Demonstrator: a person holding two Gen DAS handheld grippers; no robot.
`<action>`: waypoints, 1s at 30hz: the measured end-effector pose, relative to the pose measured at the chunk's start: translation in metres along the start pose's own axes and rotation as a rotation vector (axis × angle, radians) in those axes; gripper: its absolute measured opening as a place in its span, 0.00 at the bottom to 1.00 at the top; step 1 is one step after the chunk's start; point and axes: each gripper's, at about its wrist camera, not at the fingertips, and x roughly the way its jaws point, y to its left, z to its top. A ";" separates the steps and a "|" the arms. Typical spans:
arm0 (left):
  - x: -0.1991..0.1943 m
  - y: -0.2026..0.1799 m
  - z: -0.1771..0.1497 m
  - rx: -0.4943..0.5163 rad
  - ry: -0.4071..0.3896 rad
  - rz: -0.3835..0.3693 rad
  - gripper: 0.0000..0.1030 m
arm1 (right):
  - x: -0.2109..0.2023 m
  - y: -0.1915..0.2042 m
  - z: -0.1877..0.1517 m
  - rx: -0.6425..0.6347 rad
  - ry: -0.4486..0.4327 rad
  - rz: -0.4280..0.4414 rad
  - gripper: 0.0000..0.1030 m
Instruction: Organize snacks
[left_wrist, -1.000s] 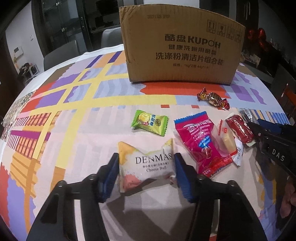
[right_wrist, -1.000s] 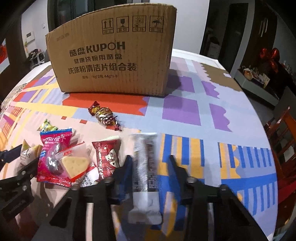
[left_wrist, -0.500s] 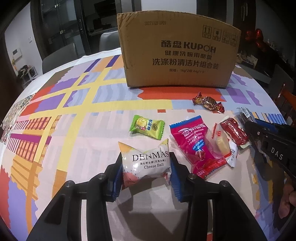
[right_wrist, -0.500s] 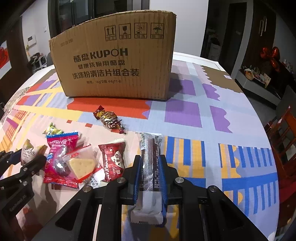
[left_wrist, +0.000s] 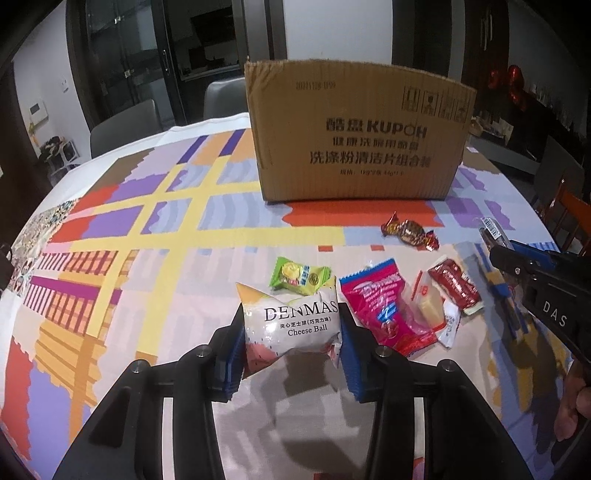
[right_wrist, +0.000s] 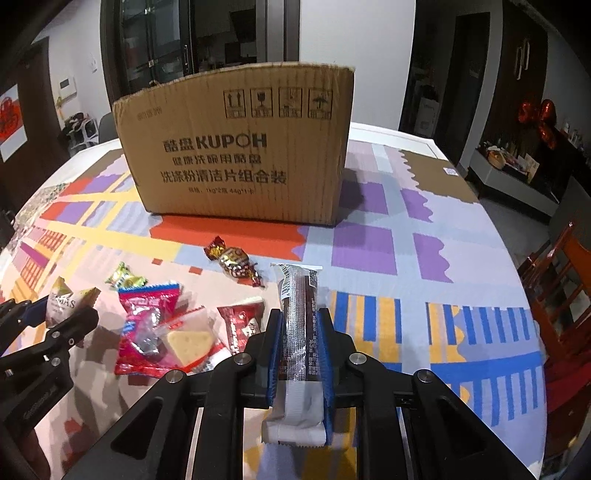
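Two views show a round surface (left_wrist: 155, 236) under a patchwork cloth, each from a camera behind one gripper.

Left wrist view: the left gripper (left_wrist: 291, 328) is closed on a white Cheese Ball packet (left_wrist: 291, 325), blue pads pressed to both of its sides. A green candy (left_wrist: 300, 276) lies just behind the packet, partly hidden by its top edge. To the right, a pink pouch (left_wrist: 380, 306) and a clear wedge-shaped cheese packet (left_wrist: 428, 306) overlap, with a red sachet (left_wrist: 456, 286) beside them. A gold and brown twist-wrapped candy (left_wrist: 410, 230) lies alone, farther back. A tall cardboard box (left_wrist: 354, 140) stands at the far side of the cloth. Wide bare cloth stretches left of the snacks to the curved rim. The right gripper (left_wrist: 491, 240) enters from the right edge, close to the red sachet.

Right wrist view: the right gripper (right_wrist: 299, 328) is clamped on a long dark snack bar (right_wrist: 299, 325), which points away toward the box (right_wrist: 236, 147); its white tail sticks out toward the camera. The twist candy (right_wrist: 232, 260) sits just left of the bar's far tip. The red sachet (right_wrist: 240, 325), cheese wedge (right_wrist: 188, 339) and pink pouch (right_wrist: 147, 321) crowd the left side. The left gripper (right_wrist: 55, 314) shows at the far left, gripping the white packet (right_wrist: 61, 302). To the right, open cloth runs to the surface's rim, beyond which stands a wooden chair (right_wrist: 565, 280).
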 end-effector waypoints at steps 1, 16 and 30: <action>-0.001 0.000 0.001 0.000 -0.004 0.000 0.42 | -0.002 0.000 0.001 0.002 -0.004 0.001 0.19; -0.037 0.000 0.026 0.009 -0.068 0.009 0.42 | -0.041 -0.001 0.022 0.004 -0.076 0.003 0.19; -0.058 -0.003 0.055 0.016 -0.117 0.008 0.42 | -0.066 -0.005 0.040 0.011 -0.122 -0.003 0.19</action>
